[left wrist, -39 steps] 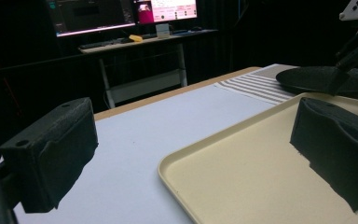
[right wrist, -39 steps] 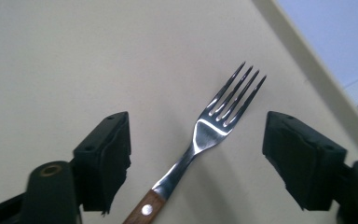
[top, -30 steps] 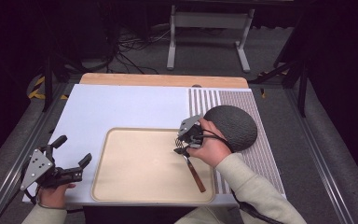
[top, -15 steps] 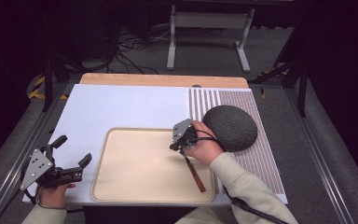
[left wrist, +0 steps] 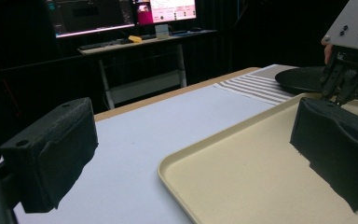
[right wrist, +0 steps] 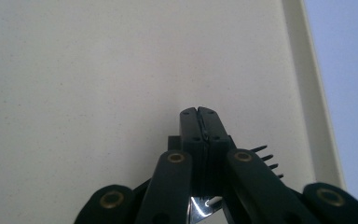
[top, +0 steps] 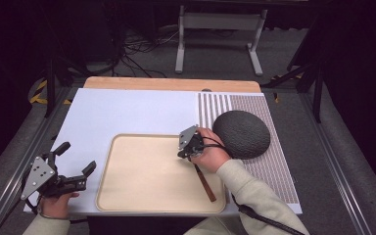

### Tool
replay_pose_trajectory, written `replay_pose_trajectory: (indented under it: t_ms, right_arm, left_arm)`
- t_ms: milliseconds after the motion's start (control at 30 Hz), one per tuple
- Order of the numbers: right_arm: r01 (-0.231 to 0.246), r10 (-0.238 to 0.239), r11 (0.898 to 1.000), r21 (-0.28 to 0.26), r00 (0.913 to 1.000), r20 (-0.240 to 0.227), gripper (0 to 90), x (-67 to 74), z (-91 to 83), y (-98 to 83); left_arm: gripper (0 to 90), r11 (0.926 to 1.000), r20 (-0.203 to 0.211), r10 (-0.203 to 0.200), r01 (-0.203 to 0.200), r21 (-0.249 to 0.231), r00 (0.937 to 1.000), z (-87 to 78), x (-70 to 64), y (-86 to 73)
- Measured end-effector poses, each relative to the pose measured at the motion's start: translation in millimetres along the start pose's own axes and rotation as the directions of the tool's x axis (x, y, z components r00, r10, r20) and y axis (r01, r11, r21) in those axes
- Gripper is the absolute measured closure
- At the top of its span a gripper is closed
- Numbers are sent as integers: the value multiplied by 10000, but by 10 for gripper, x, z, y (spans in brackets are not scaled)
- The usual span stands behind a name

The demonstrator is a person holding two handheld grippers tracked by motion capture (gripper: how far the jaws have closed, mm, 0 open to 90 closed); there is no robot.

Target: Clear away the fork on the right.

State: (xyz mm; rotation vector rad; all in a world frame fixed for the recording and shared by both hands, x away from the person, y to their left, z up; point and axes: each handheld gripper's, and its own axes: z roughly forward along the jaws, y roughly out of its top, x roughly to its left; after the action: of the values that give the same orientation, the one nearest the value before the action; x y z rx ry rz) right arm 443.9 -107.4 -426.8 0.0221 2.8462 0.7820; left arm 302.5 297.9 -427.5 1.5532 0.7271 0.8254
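Right hand-held gripper [top: 188, 147]: its jaws are pressed together on a fork; in the right gripper view the two black jaws meet with no gap [right wrist: 199, 122], and dark tines stick out just beside them.
Fork [top: 204, 181]: a utensil with a brown handle; the handle runs from the right hand-held gripper toward the person and its far end lies on the tray near the right rim. The tines [right wrist: 266, 155] and a shiny metal part show below the closed jaws. I cannot tell whether the head end touches the tray or is held just above it.
Left hand-held gripper [top: 73, 172]: spread wide, holding nothing; it rests at the near left of the tabletop, just outside the tray's left rim. In the left gripper view its two padded jaws stand well apart [left wrist: 182, 154].
Tray [top: 142, 196]: beige, bare apart from the fork.
Dark round mat [top: 241, 133]: it lies on the striped placemat [top: 269, 171], just beside the right hand.
Tabletop [top: 127, 112]: covered by a pale sheet, bare around the tray.
Progress: judging by the grip, the fork is secured over the tray's right part; either letting it go there or carrying it elsewhere is left.
Left to do: the left hand-held gripper has no part in the work yet.
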Motion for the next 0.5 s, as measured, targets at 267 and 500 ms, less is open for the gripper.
replay_pose_trajectory:
  t_ms: [267, 500]
  right_arm:
    - [-33, 31, 9999, 113, 9999, 136, 897, -34, 42, -36]
    - [-115, 106, 9996, 249, 9993, 348, 897, -60, 41, -59]
  left_arm:
    - [11, 10000, -18, -10, 10, -6, 10000, 3, -3, -2]
    - [11, 10000, -23, -11, 11, 0, 10000, 2, -4, -3]
